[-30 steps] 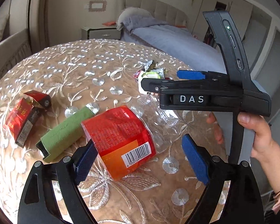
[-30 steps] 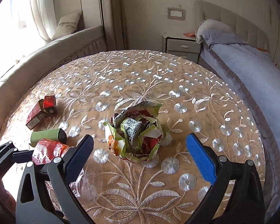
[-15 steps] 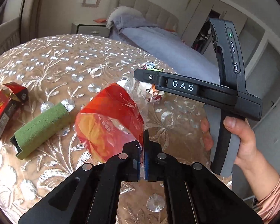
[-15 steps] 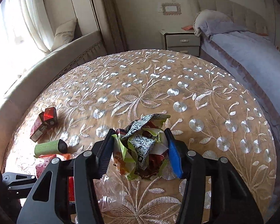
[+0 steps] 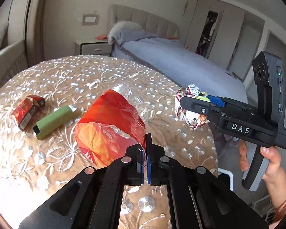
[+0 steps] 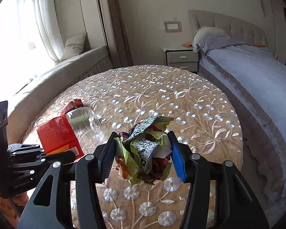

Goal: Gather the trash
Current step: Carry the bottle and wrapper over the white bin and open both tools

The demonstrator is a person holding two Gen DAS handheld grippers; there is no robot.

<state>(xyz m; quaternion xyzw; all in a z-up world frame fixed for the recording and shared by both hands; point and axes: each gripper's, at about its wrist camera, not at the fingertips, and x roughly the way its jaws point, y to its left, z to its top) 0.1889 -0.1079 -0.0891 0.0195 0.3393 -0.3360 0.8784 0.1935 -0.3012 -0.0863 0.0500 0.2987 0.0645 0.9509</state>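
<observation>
Your left gripper (image 5: 145,153) has its 2 jaws pinched together on the edge of the red bottle label (image 5: 108,129), a crinkled red and orange wrap on a crushed clear plastic bottle (image 6: 84,123); the bottle is carried up off the round table (image 5: 70,82). Your right gripper (image 6: 143,152) has its jaws about half apart and pressed against both sides of the crumpled wrapper ball (image 6: 145,150), a wad of green, white and red packaging with printed code squares. In the left wrist view that wad (image 5: 190,105) hangs in the right gripper (image 5: 198,103) near the table's right edge, with your right hand (image 5: 268,162) on the grip below. On the table, left of the held bottle, lie 2 more pieces: a green tube-shaped packet (image 5: 53,121) and, just beyond it, an open red cigarette box (image 5: 27,110). They sit near each other; whether they touch you cannot tell. Behind the table stand a bed (image 6: 247,70) and a nightstand (image 6: 182,58).
</observation>
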